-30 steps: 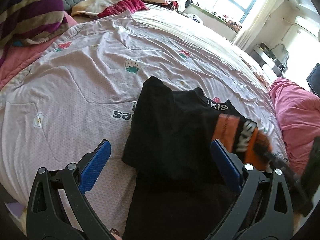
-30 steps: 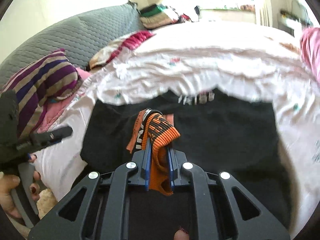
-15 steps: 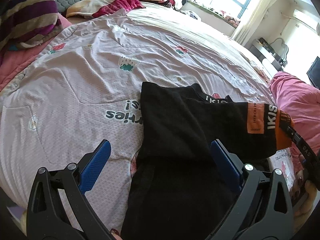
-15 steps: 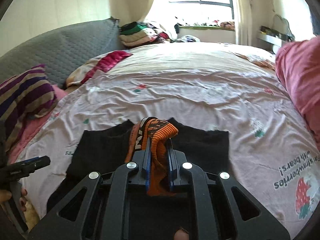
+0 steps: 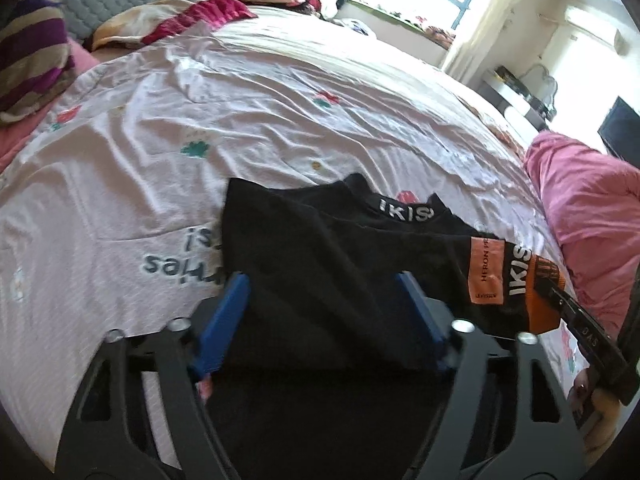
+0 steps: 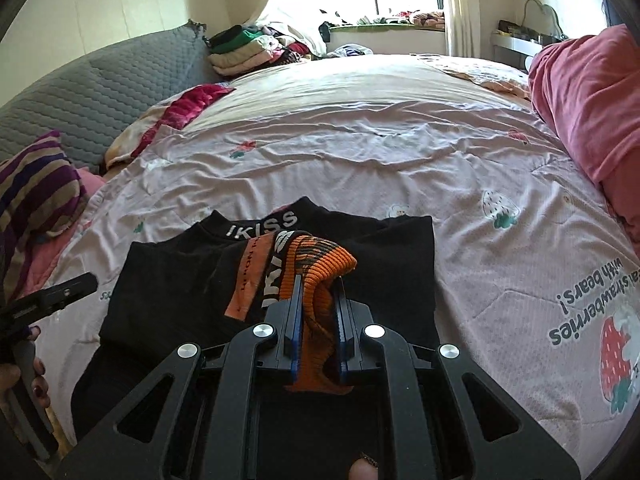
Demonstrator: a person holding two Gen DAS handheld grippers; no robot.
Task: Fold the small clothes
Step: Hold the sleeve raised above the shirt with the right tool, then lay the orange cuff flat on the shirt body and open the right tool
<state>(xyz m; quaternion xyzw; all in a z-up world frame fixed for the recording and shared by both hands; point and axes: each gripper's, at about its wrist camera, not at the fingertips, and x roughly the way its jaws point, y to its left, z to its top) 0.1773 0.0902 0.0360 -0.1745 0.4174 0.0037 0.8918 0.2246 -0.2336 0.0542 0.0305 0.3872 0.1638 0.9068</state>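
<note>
A black top (image 5: 320,248) with a white-lettered collar lies on the pink strawberry bedspread (image 5: 200,120); it also shows in the right wrist view (image 6: 168,280). My right gripper (image 6: 318,292) is shut on its orange ribbed cuff (image 6: 320,264) and holds the sleeve (image 5: 492,276) stretched across the body of the top. My left gripper (image 5: 324,292) is open, its blue pads either side of the black fabric, low over the top's near part. The left gripper also shows at the left edge of the right wrist view (image 6: 68,292).
A striped pillow (image 6: 36,192) and a grey quilted headboard (image 6: 100,92) stand at the left. A pink duvet (image 6: 592,100) is heaped at the right. Folded clothes (image 6: 248,48) are stacked at the far end by the window.
My right gripper has pulled the orange cuff back across the top, stretching the sleeve over it. My left gripper has come lower over the black fabric and narrowed somewhat.
</note>
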